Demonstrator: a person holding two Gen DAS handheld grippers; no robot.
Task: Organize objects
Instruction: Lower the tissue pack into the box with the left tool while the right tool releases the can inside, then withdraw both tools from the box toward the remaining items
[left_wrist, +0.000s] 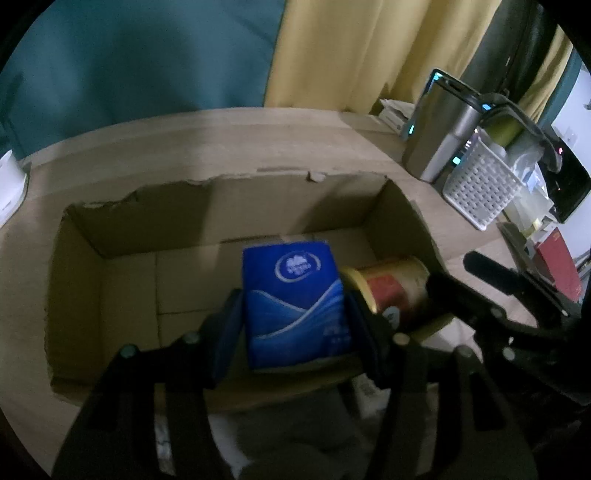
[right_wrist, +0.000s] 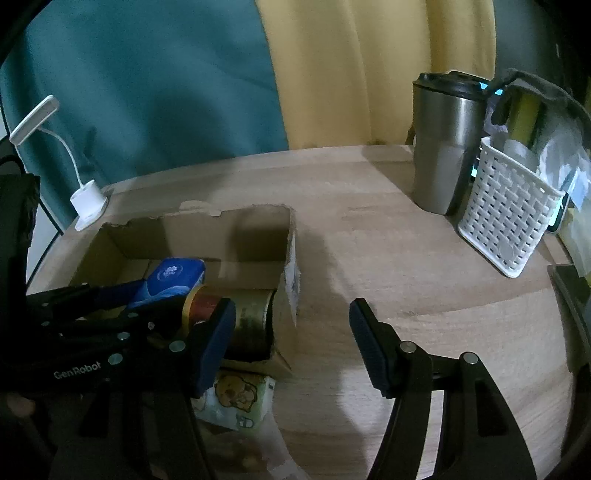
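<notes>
The left claw grasps a blue tissue pack over the open cardboard box, just beside a gold tin lying inside. The right claw hangs released over the bench, grasping nothing. Let go too high and the pack could knock the tin or tip out. "GenRobot" is readable on the left claw; the pack's print is blurred.

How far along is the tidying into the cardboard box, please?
Done: a can lies in the cardboard box. In hand: the left claw holds a blue packet over the box. Left: a printed packet lies outside; the right claw is open and holds nothing.
</notes>
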